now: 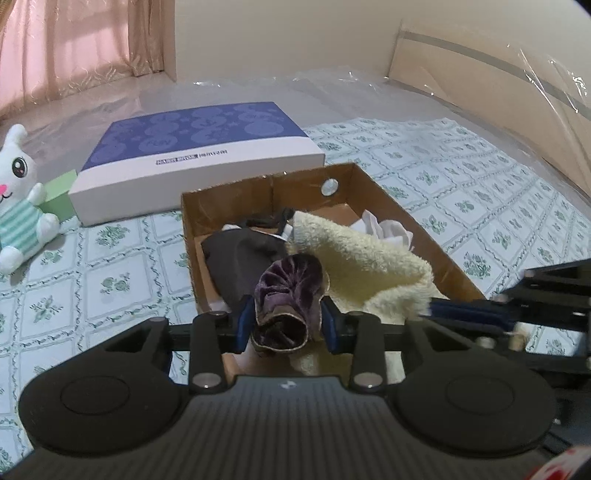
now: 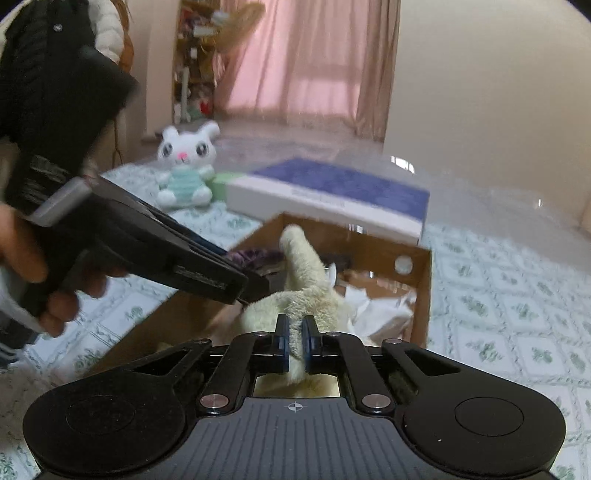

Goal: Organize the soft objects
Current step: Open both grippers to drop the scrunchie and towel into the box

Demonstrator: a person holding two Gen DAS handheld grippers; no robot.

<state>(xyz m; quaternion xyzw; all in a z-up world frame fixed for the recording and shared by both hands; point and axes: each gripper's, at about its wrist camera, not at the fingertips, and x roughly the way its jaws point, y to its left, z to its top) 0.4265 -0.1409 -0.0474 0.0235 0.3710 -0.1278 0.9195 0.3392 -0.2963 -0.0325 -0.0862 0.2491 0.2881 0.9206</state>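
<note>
While grippers pinch both, purple cloth [image 1: 286, 295] and cream towel [image 1: 362, 262] fill cardboard box [image 1: 417, 236].

Pink curtains [image 2: 306, 74] lit from behind, cream wall [image 1: 280, 33], cluttered shelf [image 2: 195, 55], plastic-wrapped headboard [image 1: 498, 85]

Box crowded, bed around it mostly open

Towel [image 1: 354, 254], dark cloth [image 1: 240, 254] and white cloth [image 1: 388, 229] fill the cardboard box [image 1: 384, 192] (far corner bare); behind it a blue box [image 1: 192, 147] and bunny [image 1: 22, 206] block the bed's [image 1: 480, 192] far-left side.
</note>
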